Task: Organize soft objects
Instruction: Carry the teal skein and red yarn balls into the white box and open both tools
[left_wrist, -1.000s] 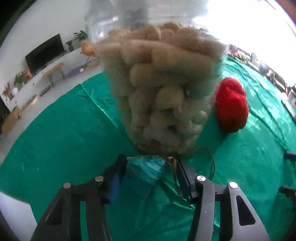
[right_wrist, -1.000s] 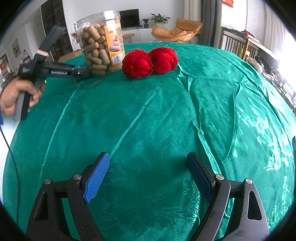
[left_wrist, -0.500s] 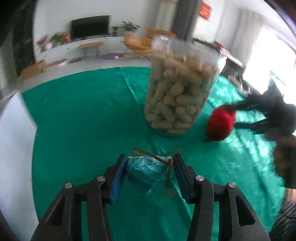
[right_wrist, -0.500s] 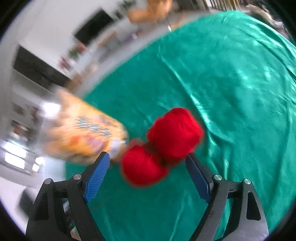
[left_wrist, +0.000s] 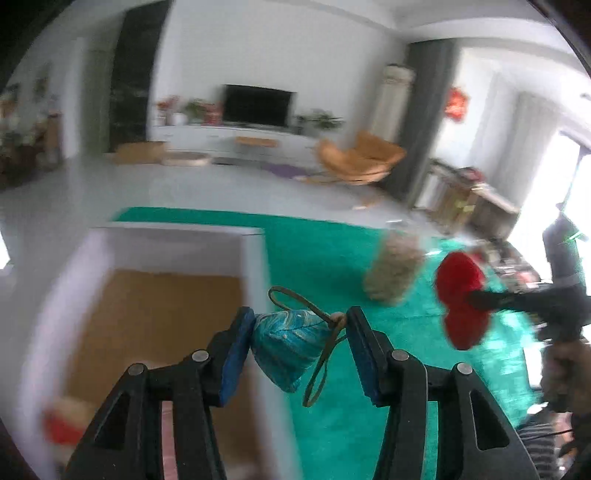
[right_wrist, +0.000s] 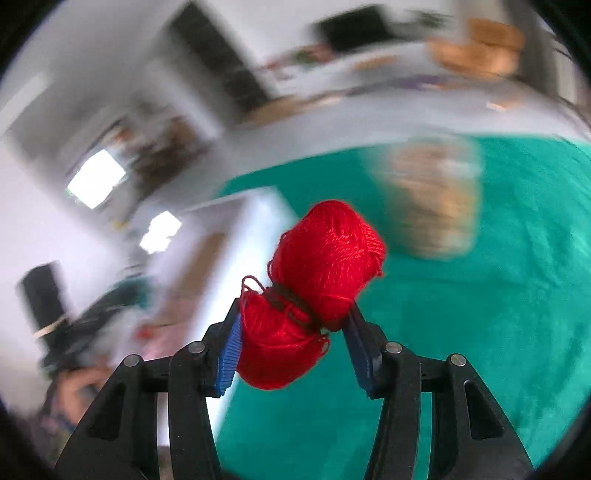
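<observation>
My left gripper (left_wrist: 301, 349) is shut on a small blue fabric pouch (left_wrist: 288, 347) with a brown loop cord, held in the air at the right rim of a white box (left_wrist: 255, 280) with a brown cardboard floor. My right gripper (right_wrist: 291, 341) is shut on a red yarn skein (right_wrist: 314, 284), two balls tied at the middle, lifted above the green tablecloth (right_wrist: 480, 314). The red yarn also shows in the left wrist view (left_wrist: 461, 299), held by the other gripper at the right.
A clear jar of peanut-shaped snacks (left_wrist: 393, 273) stands on the green cloth (left_wrist: 325, 254) beyond the box; it is blurred in the right wrist view (right_wrist: 432, 203). Something red and tan (left_wrist: 66, 421) lies in the box's near left corner. The white box (right_wrist: 236, 229) sits left of the yarn.
My left gripper has carried the blue pouch away from the jar to the white box. My right gripper has closed on the red yarn and lifted it off the cloth.
</observation>
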